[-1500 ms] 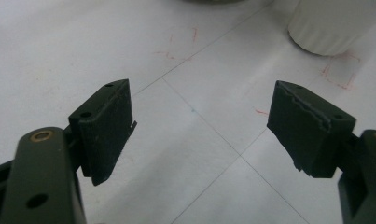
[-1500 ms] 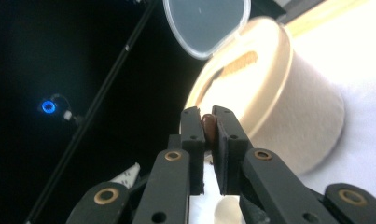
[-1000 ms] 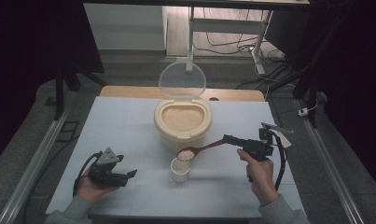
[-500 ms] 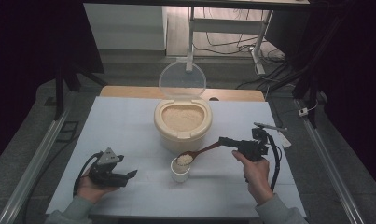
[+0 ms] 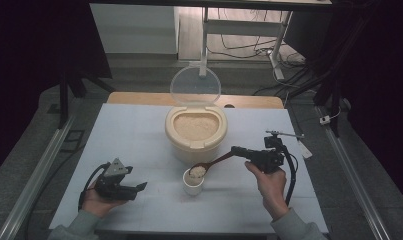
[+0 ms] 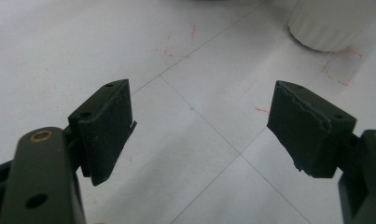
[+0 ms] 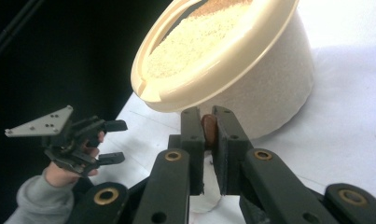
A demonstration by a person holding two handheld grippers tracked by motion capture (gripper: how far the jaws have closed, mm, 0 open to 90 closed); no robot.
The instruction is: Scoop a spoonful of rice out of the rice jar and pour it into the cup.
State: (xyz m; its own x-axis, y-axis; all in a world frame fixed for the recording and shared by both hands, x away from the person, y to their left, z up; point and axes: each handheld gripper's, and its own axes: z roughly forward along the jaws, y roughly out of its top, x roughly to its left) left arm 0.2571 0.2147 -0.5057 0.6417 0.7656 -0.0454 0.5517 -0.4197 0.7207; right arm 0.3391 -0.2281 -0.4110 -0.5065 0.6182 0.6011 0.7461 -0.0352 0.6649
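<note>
A cream rice container (image 5: 195,131) with its clear lid (image 5: 195,86) standing open sits mid-table, full of rice (image 7: 195,42). In front of it stands a small white cup (image 5: 193,183). My right gripper (image 5: 238,150) is shut on the handle of a brown wooden spoon (image 5: 213,163), whose bowl holds rice right over the cup. In the right gripper view the spoon handle (image 7: 208,129) is pinched between the jaws. My left gripper (image 5: 139,188) rests open on the table at the front left, nothing between its pads (image 6: 106,123), with the cup's base (image 6: 330,25) ahead of it.
The white table (image 5: 139,135) has faint red marks and thin lines (image 6: 195,109). A wooden board edge (image 5: 139,98) lies along the far side. Metal rails (image 5: 34,170) flank the table, and a stand with cables (image 5: 229,35) is behind it.
My right gripper has drawn the spoon of rice back and left from beside the container until its bowl is over the cup. The left gripper has stayed still.
</note>
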